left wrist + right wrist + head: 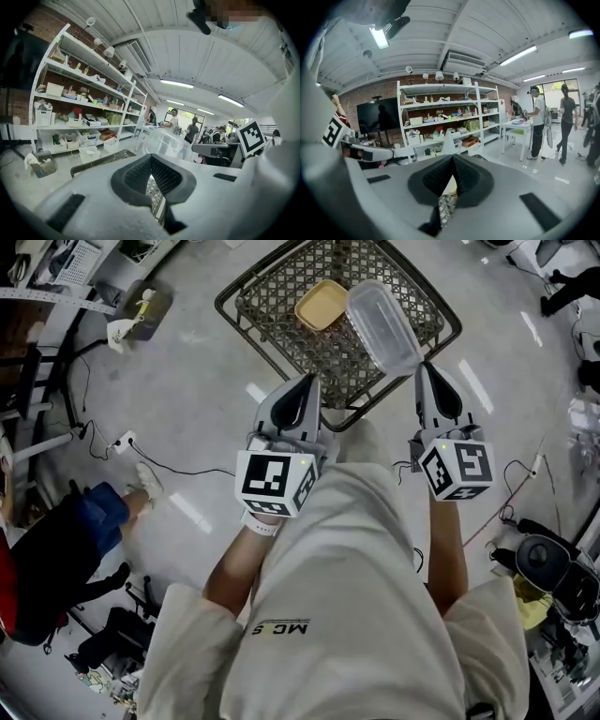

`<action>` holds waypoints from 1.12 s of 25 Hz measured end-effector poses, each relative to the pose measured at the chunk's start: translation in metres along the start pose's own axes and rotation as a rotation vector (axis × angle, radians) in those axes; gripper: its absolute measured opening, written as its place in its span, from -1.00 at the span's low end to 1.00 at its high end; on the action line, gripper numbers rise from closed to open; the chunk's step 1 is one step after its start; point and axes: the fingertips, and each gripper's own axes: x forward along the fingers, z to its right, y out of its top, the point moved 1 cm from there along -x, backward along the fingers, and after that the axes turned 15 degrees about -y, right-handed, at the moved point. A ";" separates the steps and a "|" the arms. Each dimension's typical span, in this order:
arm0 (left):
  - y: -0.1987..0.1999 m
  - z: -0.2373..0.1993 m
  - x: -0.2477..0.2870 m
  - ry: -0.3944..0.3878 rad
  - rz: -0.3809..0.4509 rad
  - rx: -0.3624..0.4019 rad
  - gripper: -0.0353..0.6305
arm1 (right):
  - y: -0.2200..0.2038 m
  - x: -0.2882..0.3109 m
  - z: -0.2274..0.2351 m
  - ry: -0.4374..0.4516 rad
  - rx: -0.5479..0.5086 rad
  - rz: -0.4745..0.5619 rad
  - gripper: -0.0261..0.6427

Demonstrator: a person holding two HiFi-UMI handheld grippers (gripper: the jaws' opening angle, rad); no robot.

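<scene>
Right gripper (429,371) clamped on near rim of clear tub (380,324), held just ahead over basket (272,329); left gripper (307,388) jaws together, empty; thin rim looks slippery, so pinch firmly and move slowly

Both forearms stretched forward and down, bare, elbows bent. Left claw (309,382) pads pressed together, nothing between them. Right claw (427,371) level with it, well apart, pads closed on the rim of a clear tub (380,324).

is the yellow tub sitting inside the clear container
No, the yellow tub lies on the mesh of the wire basket, left of the clear container.
</scene>
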 end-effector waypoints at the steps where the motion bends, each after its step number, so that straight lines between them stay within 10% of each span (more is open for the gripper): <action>1: 0.004 0.002 -0.003 0.001 0.009 0.007 -0.83 | 0.007 -0.005 -0.001 -0.001 0.002 0.017 -0.88; 28: 0.050 0.008 -0.029 -0.026 0.058 0.087 -0.83 | 0.035 -0.060 0.012 -0.105 0.049 0.149 -0.87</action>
